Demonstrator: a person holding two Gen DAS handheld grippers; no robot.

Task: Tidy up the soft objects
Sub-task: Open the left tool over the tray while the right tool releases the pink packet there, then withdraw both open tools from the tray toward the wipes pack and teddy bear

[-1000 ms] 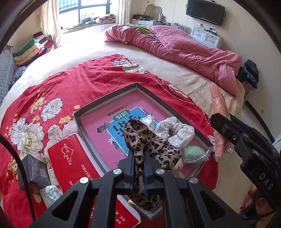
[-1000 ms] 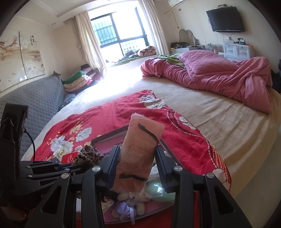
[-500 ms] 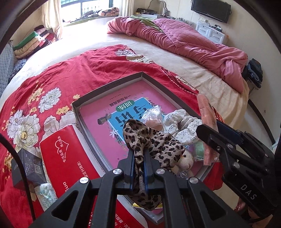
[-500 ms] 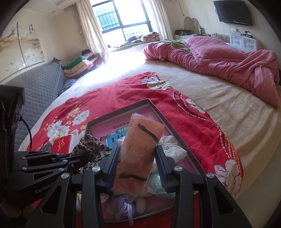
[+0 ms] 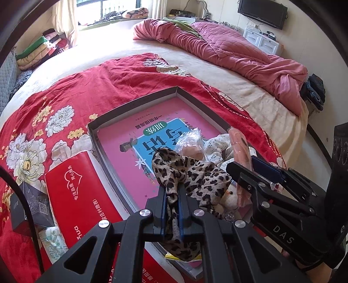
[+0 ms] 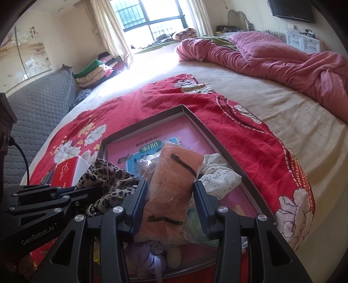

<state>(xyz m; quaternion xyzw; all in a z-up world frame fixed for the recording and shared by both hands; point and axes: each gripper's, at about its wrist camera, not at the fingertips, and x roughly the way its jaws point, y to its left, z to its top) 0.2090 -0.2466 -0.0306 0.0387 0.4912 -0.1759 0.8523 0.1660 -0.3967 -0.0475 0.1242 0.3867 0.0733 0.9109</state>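
The left gripper (image 5: 173, 209) points steeply down over the near edge of the tray (image 5: 134, 102), its jaws clamped on a leopard scarf (image 5: 191, 174) whose loose end hangs below the fingers while the rest lies piled in the tray. To its right the right gripper (image 6: 170, 200) tilts down over the tray's near right part, with a wrapped peach cloth (image 6: 174, 180) standing between its fingers; its jaws are opening, and the right pad seems just clear of the wrap, though contact on the left cannot be told

The tray sits on a red flowered blanket (image 5: 108, 82) on the bed, with a pink book (image 5: 152, 130) flat on its floor. A white floral scrunchie (image 6: 217, 174) lies in the tray to the right of the peach cloth

Only the left view shows the red box (image 5: 74, 196) in full, left of the tray, with a dark carton (image 5: 32, 204) and a small packet (image 5: 54, 239) beside it. Only the right view shows a purple bow (image 6: 152, 259) on a plush toy under the peach cloth, a grey sofa (image 6: 39, 113) at far left, and the window (image 6: 150, 17)
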